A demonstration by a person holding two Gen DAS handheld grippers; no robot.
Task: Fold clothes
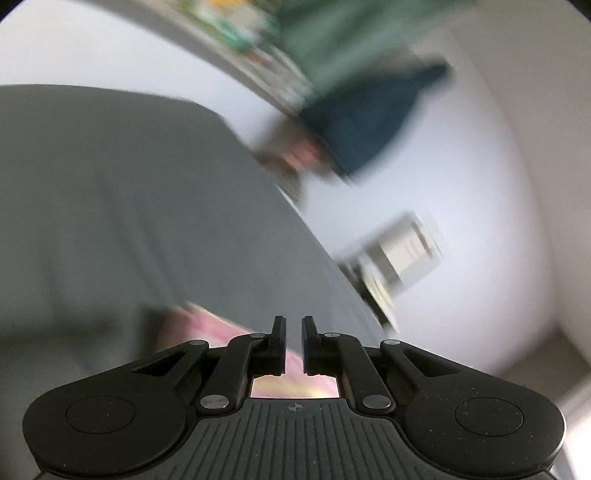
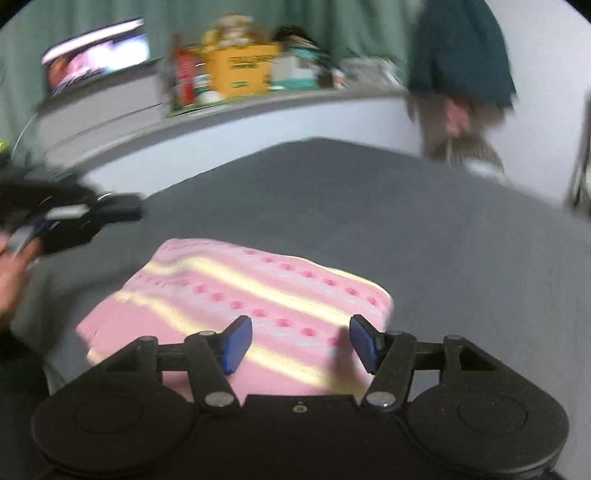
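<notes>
— Your right gripper [image 2: 301, 343] sits closest in its own view, jaws spread wide, blue pads [image 2: 236, 343] apart with nothing pinched between them. What is under it?

— You have the folded pink garment [image 2: 236, 306] right below those open fingers. It lies on the grey bed cover [image 2: 406, 229] as a neat rectangle, with pale yellow bands and rows of darker pink dots running across it. The pads hang over its near edge; whether they touch the knit, you cannot tell through the blur.

— And your left gripper?

— From the right wrist view you see it at the far left [image 2: 122, 212], off the garment and beside its left corner, with your hand [image 2: 11, 273] wrapped behind it. In its own view [image 1: 293, 343] the jaws are pressed nearly together, only a thin slit between the pads, and nothing is caught in them. A strip of the pink garment [image 1: 207, 325] shows just under and behind those fingers.

— What else do you have around the bed?

— Beyond the cover runs a white wall with a shelf [image 2: 258, 103], carrying a yellow box [image 2: 243, 70] and small clutter too smeared to name. A dark teal cloth [image 2: 461, 48] hangs at upper right. A lit screen [image 2: 96, 51] glows at upper left, and a green curtain [image 2: 369, 26] backs it all.
</notes>
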